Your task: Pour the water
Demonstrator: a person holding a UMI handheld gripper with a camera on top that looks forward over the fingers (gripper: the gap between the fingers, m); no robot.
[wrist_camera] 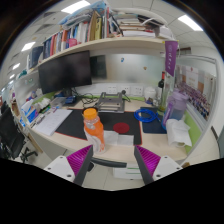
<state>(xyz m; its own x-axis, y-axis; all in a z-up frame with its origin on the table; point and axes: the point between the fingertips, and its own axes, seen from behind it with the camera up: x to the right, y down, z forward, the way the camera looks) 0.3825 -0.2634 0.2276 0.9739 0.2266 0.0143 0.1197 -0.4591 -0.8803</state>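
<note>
The gripper (112, 163) hangs over the desk with its two fingers spread wide apart and nothing between them; the magenta pads (80, 160) face each other across bare air. It holds nothing, so the pour is not yet begun.

Just ahead of the fingers, slightly toward the left one, stands an orange bottle (93, 128) with a white cap, upright on the desk (120, 150). It is apart from both fingers, and by my reading it is the vessel to be picked up: it sits in the open, close in front, where the fingers can approach it level and close around its body.

Beyond the bottle and a little to the right lies a small red round thing (122, 128), flat on the desk; whether it is a lid, a dish or a coaster I cannot tell. It may be the place to pour, but that is only a guess. Farther right a blue ring-shaped thing (149, 116) lies flat, and past it stands a pale translucent container (177, 103).

Straight beyond, a metal frame device (110, 100) stands at the back of the desk. To the left rear a dark monitor (66, 72) stands against the wall, and above it a shelf of books (70, 38) runs across the wall.

The next move likely calls for moving forward until the bottle stands between the pads.
</note>
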